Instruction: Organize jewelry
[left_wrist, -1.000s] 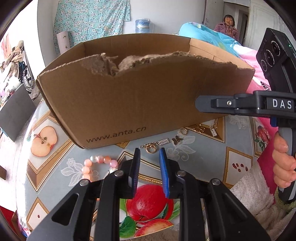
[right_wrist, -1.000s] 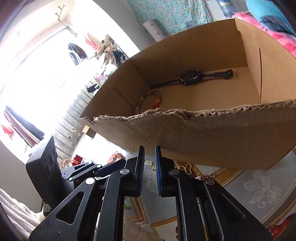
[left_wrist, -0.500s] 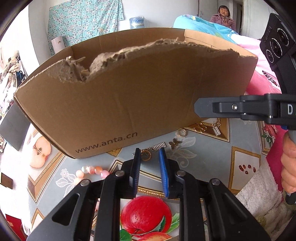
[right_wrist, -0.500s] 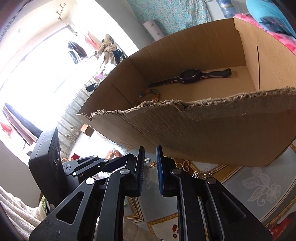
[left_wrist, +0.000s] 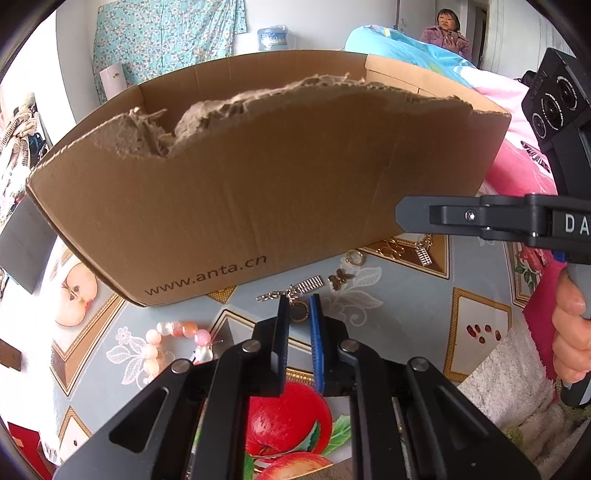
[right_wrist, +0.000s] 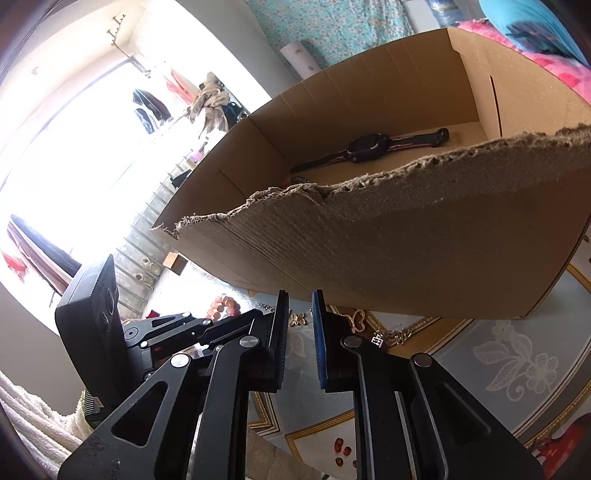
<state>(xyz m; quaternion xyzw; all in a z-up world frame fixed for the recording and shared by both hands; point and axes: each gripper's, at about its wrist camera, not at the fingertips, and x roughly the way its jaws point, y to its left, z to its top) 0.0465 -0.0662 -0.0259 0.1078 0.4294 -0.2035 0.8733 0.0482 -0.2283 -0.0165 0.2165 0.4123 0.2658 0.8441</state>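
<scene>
Loose gold jewelry lies on the fruit-print tablecloth (left_wrist: 388, 314) in front of a torn cardboard box (left_wrist: 258, 192). My left gripper (left_wrist: 297, 301) points down at a gold ring charm (left_wrist: 299, 312). Its jaws are closing, and the charm fills the narrow gap between the pads. A chain (left_wrist: 271, 294), a bar charm (left_wrist: 310, 284), a butterfly (left_wrist: 340, 277) and a small ring (left_wrist: 354, 257) lie just beyond. My right gripper (right_wrist: 300, 295) hovers by the box front, slightly open and holding nothing. Inside the box lies a dark watch (right_wrist: 369, 147).
A pink bead bracelet (left_wrist: 173, 332) lies left of my left gripper. A white towel (left_wrist: 509, 387) covers the table's right edge, under the hand (left_wrist: 570, 332) that holds the right gripper (left_wrist: 400, 218). A person (left_wrist: 448, 33) sits far behind, by the bedding.
My left gripper's jaws have narrowed around the gold ring charm, and it has come a little closer to the table. The right gripper has stayed in place.
</scene>
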